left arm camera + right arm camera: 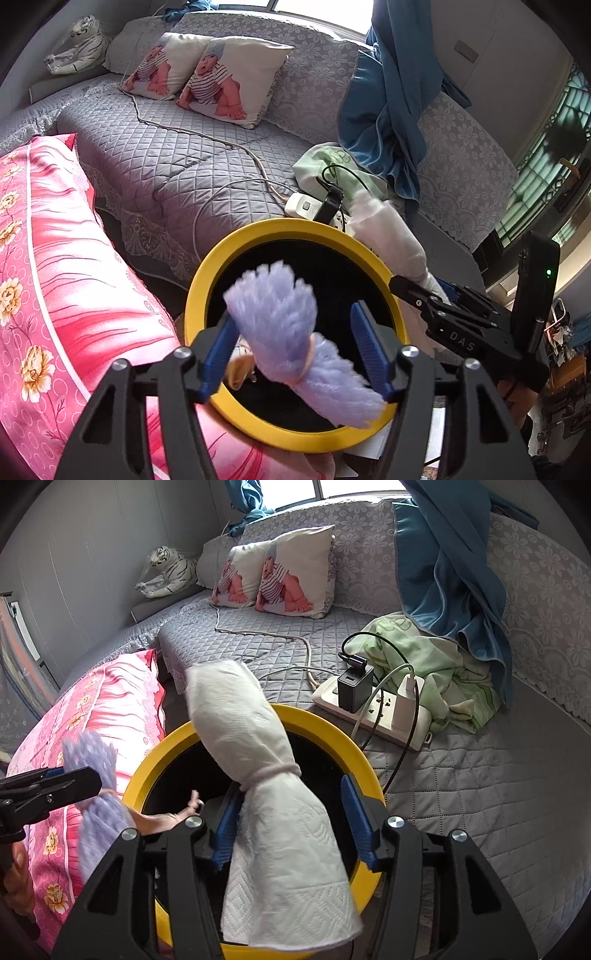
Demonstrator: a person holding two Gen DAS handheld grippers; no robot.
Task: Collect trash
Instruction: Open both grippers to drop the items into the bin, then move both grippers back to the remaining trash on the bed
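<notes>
Both claws hang over the black mouth of the round yellow-rimmed bin [207, 280], evidently so the trash falls straight in. The left claw [295, 350] stands open, its blue fingers [369, 350] clear of the fluffy lilac bundle tied at its waist with a band [291, 332], which lies between them, long axis slanting from beyond the claw down to its right side. The right claw [291, 830] is open too; the white paper-towel roll cinched with a band [266, 775] leans on the left finger only, its long axis pointing away from the claw.
</notes>
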